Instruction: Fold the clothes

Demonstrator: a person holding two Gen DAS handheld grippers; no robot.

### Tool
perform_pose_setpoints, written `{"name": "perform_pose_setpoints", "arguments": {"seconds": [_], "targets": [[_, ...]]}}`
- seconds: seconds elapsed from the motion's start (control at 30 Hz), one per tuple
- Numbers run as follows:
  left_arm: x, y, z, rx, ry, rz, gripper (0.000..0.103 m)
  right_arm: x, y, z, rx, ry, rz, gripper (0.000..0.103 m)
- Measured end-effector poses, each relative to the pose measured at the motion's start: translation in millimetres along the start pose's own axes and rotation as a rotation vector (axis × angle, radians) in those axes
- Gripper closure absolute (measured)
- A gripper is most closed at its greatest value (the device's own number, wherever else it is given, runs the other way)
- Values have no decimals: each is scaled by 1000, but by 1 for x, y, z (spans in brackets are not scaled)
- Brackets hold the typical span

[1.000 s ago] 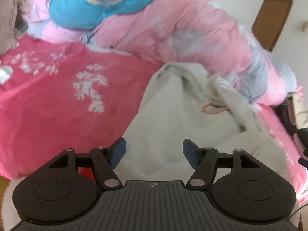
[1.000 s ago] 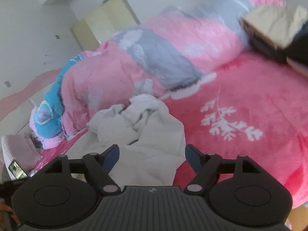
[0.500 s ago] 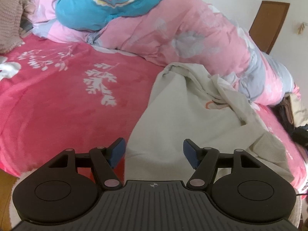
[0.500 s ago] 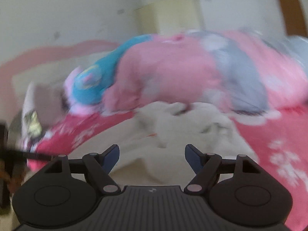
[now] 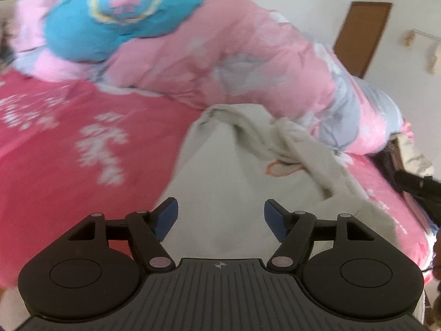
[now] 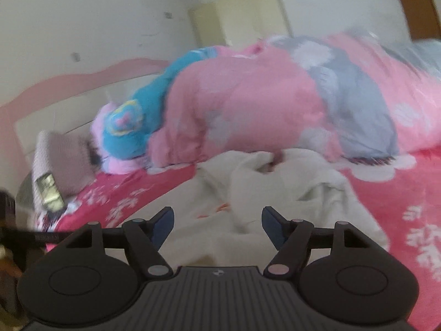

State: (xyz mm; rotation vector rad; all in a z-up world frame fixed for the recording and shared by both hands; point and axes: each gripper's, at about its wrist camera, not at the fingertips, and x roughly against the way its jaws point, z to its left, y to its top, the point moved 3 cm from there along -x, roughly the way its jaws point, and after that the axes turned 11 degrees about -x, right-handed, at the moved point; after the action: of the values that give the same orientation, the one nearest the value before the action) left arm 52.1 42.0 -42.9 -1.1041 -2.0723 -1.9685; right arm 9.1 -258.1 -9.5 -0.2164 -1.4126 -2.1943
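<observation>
A cream-white garment (image 5: 237, 165) lies crumpled on the red bedspread (image 5: 69, 143), its far end bunched against the pink quilt. A small orange outline print shows on it. My left gripper (image 5: 220, 218) hovers open over its near edge, nothing between the blue-padded fingers. In the right wrist view the same garment (image 6: 275, 182) spreads ahead, folds heaped at its far side. My right gripper (image 6: 217, 223) is open above its near part, holding nothing. That view is motion-blurred.
A rolled pink and grey quilt (image 5: 234, 63) runs along the back of the bed, with a blue plush cushion (image 5: 118, 13) on it. Dark clothes (image 5: 413, 176) lie at the right edge. A headboard (image 6: 69, 96), a knitted pillow (image 6: 60, 154) and a cream cabinet (image 6: 242, 19) stand behind.
The right gripper has swung left, from over the garment's right edge to facing its middle and the headboard. The left gripper shifted slightly closer. Both stayed open.
</observation>
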Motion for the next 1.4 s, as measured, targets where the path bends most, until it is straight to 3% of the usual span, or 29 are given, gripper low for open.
{"name": "perform_pose_setpoints", "arguments": {"seconds": [0.17, 0.37, 0.47, 0.57, 0.7, 0.77, 0.83, 1.07, 1.23, 1.4], "targets": [[-32, -7, -14, -16, -76, 7, 34, -29, 42, -33, -194, -13, 87, 26], [-44, -21, -2, 11, -105, 14, 34, -116, 85, -64, -283, -86, 176, 28], [-45, -23, 5, 12, -130, -21, 34, -168, 92, -71, -406, -27, 276, 31], [-46, -25, 11, 13, -141, -56, 34, -208, 83, -58, -396, -9, 375, 30], [-47, -27, 18, 42, -165, -88, 34, -205, 87, -39, -326, -22, 349, 28], [-46, -27, 20, 59, -174, -98, 34, -203, 89, -29, -291, -29, 336, 43], [-43, -25, 22, 77, -177, -104, 34, -201, 91, -20, -256, -35, 323, 96], [-26, -19, 44, 220, -196, -154, 34, -195, 99, 14, -133, -58, 277, 96], [-25, -24, 54, 272, -185, -164, 34, -186, 135, 68, -77, 67, 216, 96], [-25, -30, 63, 340, -212, -183, 34, -218, 156, 141, -3, 208, 207, 96]]}}
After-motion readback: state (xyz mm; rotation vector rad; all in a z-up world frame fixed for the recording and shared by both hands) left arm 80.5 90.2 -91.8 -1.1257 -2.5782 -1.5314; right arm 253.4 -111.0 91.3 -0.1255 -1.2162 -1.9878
